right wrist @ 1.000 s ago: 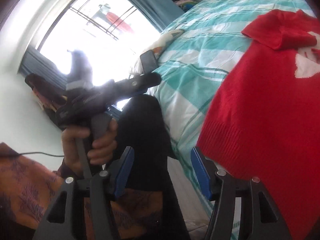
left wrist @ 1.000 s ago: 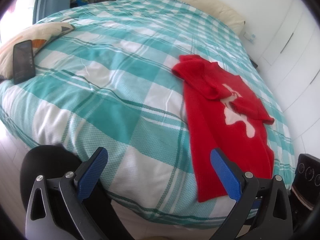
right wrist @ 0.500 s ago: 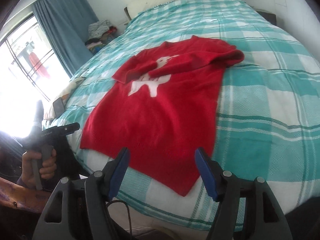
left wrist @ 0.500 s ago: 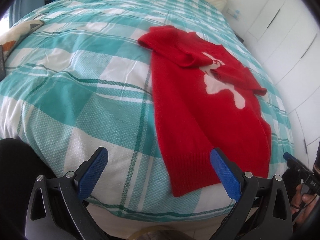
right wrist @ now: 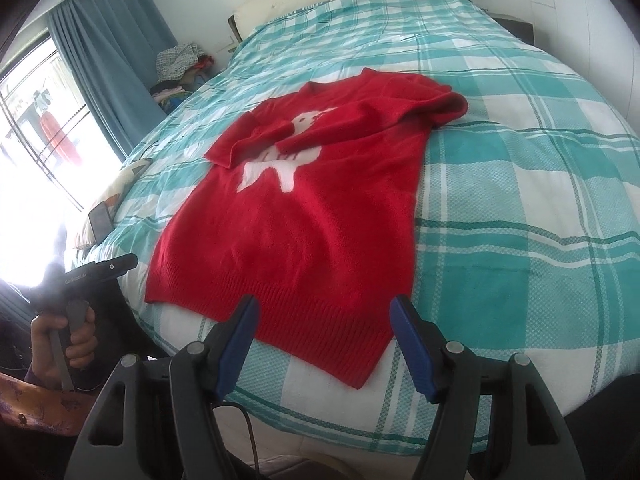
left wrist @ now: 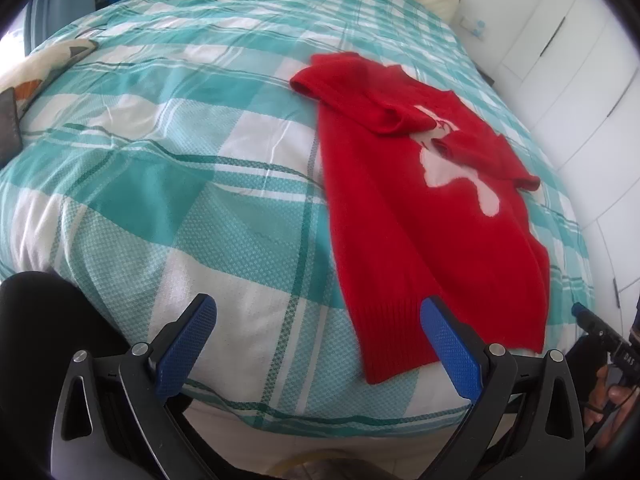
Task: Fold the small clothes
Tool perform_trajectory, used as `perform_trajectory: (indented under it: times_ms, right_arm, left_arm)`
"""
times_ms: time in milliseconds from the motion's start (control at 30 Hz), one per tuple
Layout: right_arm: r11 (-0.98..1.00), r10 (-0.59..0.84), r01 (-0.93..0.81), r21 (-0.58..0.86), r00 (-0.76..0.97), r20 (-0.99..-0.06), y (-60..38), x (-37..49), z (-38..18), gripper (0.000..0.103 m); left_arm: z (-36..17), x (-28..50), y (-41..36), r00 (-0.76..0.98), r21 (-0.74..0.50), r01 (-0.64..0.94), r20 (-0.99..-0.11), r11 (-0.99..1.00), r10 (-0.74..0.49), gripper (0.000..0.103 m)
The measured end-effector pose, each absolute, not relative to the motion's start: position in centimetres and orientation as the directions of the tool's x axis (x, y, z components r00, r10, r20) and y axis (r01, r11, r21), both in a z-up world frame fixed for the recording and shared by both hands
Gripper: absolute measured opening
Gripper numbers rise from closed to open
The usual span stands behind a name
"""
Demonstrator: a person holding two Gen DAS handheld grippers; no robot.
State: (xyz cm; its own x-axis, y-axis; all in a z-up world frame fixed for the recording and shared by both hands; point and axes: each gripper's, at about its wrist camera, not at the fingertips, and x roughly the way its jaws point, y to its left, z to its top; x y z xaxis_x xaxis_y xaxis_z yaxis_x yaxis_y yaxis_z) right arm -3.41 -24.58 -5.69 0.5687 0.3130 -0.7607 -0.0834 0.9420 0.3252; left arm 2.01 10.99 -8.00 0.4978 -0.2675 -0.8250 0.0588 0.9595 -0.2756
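Bed (right wrist: 520, 208) with teal plaid cover; red sweater (right wrist: 304, 216) flat, sleeves folded in, long axis running away from hem. Right tool (right wrist: 322, 344) wide open, empty, over hem; left tool (left wrist: 316, 344) wide open, empty, near hem's left corner.

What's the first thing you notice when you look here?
A bright red sweater with a white animal on it, lying flat on the teal-and-white checked bed, sleeves folded across its chest. Both blue-tipped claws, left claw and right claw, hang open near its ribbed hem.
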Motion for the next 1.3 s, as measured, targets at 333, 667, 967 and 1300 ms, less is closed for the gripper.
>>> perform_trajectory:
  times_ms: [333,667,967,1300]
  right_arm:
    - [0.941,0.305,-0.06,0.332,0.572,-0.761,-25.0,-3.7,-5.9,0.068]
    - [0.944,0.289,-0.037,0.329,0.577,-0.764,-25.6,-4.1,-5.9,0.068]
    - [0.955,0.218,0.044,0.292,0.563,-0.798,-28.1,-5.6,-6.2,0.068]
    - [0.956,0.22,0.049,0.288,0.528,-0.82,-27.6,-5.2,-7.2,0.068]
  left_arm:
    - [-8.0,1.9,10.7,0.496,-0.264,0.064,-0.829,0.962,-0.26,0.102]
    - [-8.3,1.8,11.2,0.486,-0.278,0.051,-0.832,0.959,-0.267,0.102]
    - [-8.2,1.8,11.1,0.469,-0.32,0.078,-0.824,0.944,-0.318,0.102]
    - [-9.8,1.5,6.6,0.384,-0.319,0.193,-0.845,0.928,-0.371,0.076]
